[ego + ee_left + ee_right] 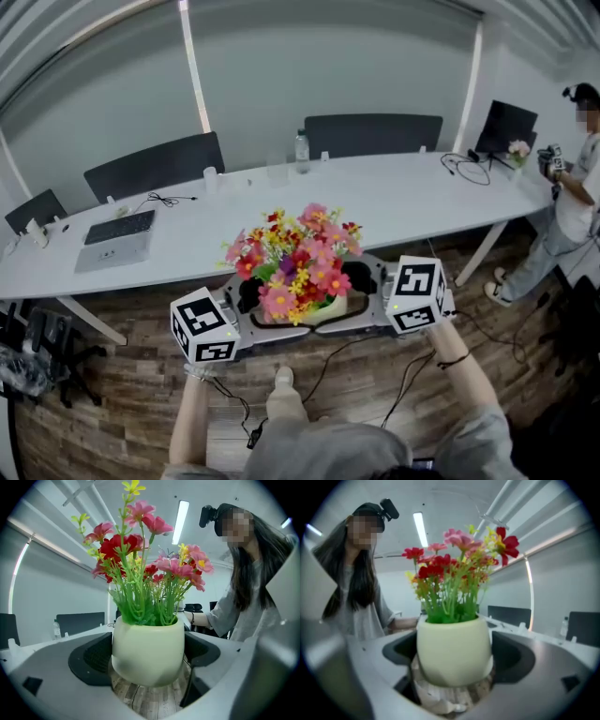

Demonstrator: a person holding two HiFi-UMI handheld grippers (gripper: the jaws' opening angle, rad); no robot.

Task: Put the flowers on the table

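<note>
The flowers [295, 262] are a thick bunch of pink, red and yellow blooms, with a touch of purple, on bright green stems. They stand upright in a smooth, rounded, cream-coloured pot [330, 307] that narrows a little toward its base. The stems crowd the pot's mouth and the blooms spread well wider than the pot.

The pot is in the air, not on the desk [394, 202]. It hangs over the wood-plank floor [112, 394], just off the middle of the desk's near edge.

The left gripper [251, 314] reaches in from the left and the right gripper [367, 298] from the right, and they carry the pot between them. In the left gripper view the jaws stand wide, with the dark ribbed pads [91, 656] pressed against either side of the pot [147, 651]. In the right gripper view the pot [453, 648] fills the gap between that gripper's jaws in the same way, clamped on both flanks.

On the desk, a closed laptop [117, 239] lies toward the left end and a water bottle [301, 150] stands by the far edge. Another person [572, 197] stands at the right end.
</note>
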